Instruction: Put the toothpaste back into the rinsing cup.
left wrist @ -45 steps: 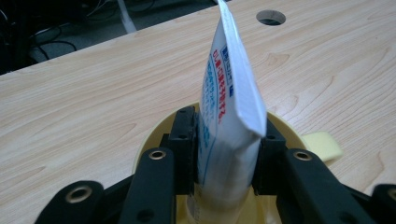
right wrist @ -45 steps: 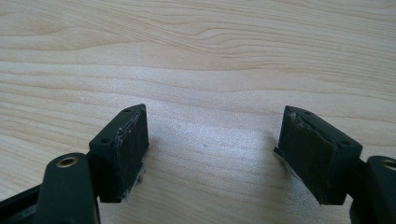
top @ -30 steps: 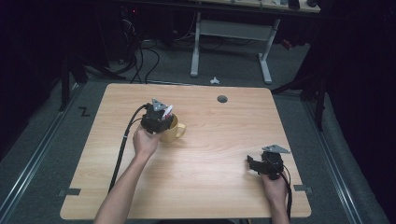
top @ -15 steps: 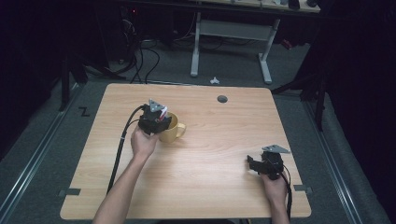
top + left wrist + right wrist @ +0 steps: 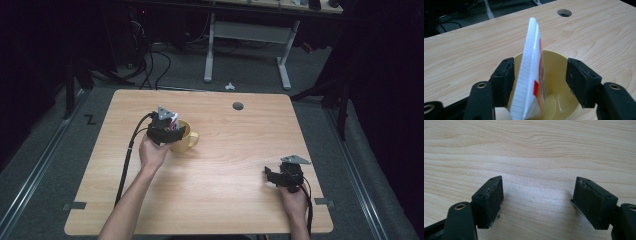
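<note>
A yellow mug [image 5: 184, 142] with its handle to the right stands on the left half of the wooden table [image 5: 225, 205]. A white tube with red and orange print [image 5: 531, 62] stands upright inside the mug [image 5: 556, 72], its crimped end up. My left gripper [image 5: 171, 131] hovers over the mug's near rim. In the left gripper view, the left gripper [image 5: 540, 80] is open. The tube leans close to one jaw with a clear gap to the other. My right gripper [image 5: 270, 176] rests open near the table's right front, and the right gripper [image 5: 539, 200] has bare wood between its jaws.
A round cable hole [image 5: 238, 106] sits at the table's far edge. The left gripper's black cable [image 5: 127, 160] trails back along the forearm. Beyond the table are a desk frame [image 5: 247, 35], floor cables and dark surroundings.
The left gripper has drawn back slightly toward the near left, so more of the mug shows. The right gripper has not moved.
</note>
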